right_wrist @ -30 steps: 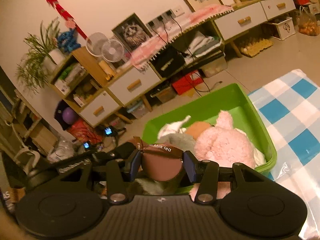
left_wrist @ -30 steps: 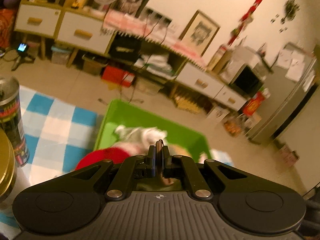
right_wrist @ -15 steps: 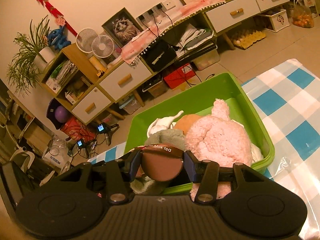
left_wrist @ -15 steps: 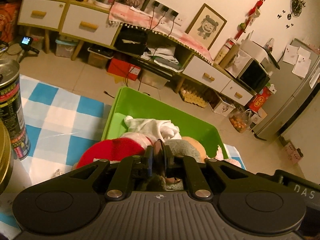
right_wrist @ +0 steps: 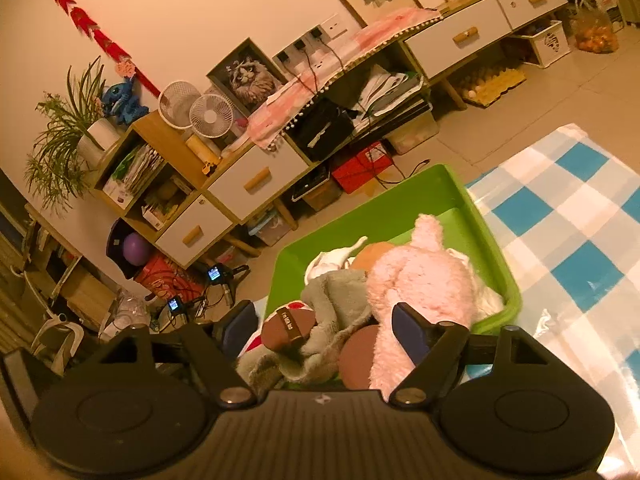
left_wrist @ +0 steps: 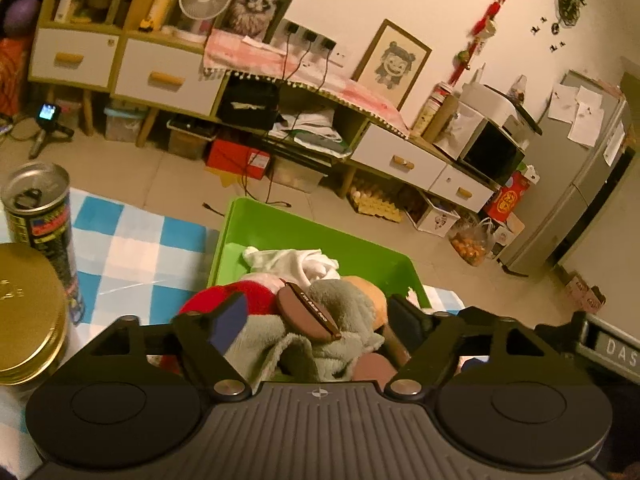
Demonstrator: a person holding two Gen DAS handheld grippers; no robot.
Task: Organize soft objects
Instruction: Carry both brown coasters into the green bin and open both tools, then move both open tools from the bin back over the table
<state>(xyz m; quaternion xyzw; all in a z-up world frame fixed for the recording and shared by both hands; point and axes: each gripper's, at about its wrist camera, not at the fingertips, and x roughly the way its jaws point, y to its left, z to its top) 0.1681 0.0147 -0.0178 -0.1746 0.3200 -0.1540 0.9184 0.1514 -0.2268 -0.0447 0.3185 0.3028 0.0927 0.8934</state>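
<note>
Two grippers we hold over the heaped green bin [left_wrist: 320, 236]. Left to right: a drink can [left_wrist: 40, 216] stands on the checked cloth [left_wrist: 132, 248]; our left gripper [left_wrist: 320, 324] has its fingers spread wide, gripping nothing, above the brown milk-tea plush [left_wrist: 308, 314] lying on the grey cloth [left_wrist: 276, 340]; our right gripper [right_wrist: 324, 328] is likewise spread and empty beside the pink plush [right_wrist: 420, 280].

Warm dim light; cream wall [left_wrist: 420, 8], tiled floor [left_wrist: 168, 176], long drawer sideboard [left_wrist: 168, 76].
</note>
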